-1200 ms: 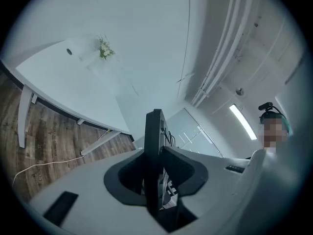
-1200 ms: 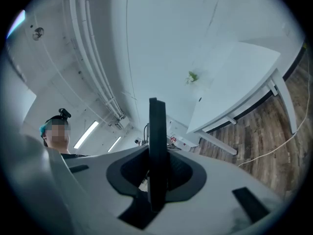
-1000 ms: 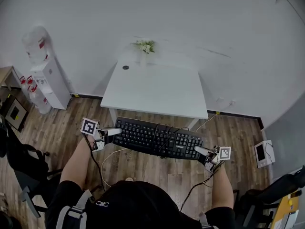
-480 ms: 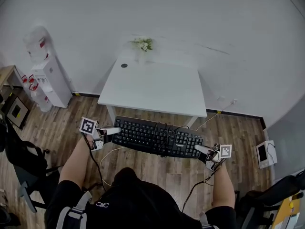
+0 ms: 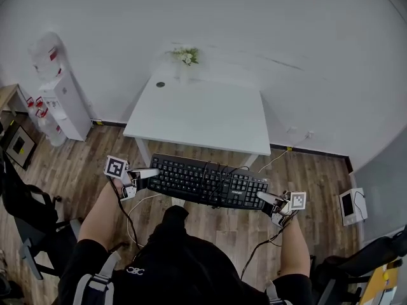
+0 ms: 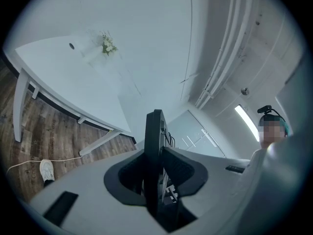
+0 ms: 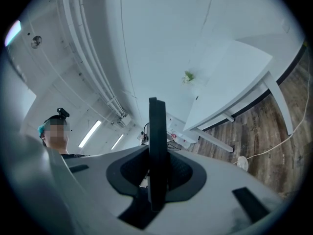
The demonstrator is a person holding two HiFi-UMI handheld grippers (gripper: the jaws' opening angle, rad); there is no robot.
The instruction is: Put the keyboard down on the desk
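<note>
A black keyboard [image 5: 206,182] hangs in the air above the wooden floor, just in front of the white desk [image 5: 197,116]. My left gripper [image 5: 150,173] is shut on its left end and my right gripper [image 5: 264,199] is shut on its right end. In the left gripper view the keyboard [image 6: 154,151] shows edge-on, clamped between the dark pads [image 6: 183,173]. The right gripper view shows the same thin black edge of the keyboard [image 7: 157,151] pinched between its pads. The keyboard's cable lies looped over its keys.
A small vase of flowers [image 5: 184,57] and a round cable hole [image 5: 160,84] are at the desk's far side. A water dispenser [image 5: 60,100] stands left by the wall. Office chairs [image 5: 28,224] flank me. A white cord [image 5: 143,202] lies on the floor.
I have stepped closer: the desk has grown and slid toward the keyboard. Both grippers keep the same hold on the keyboard's ends.
</note>
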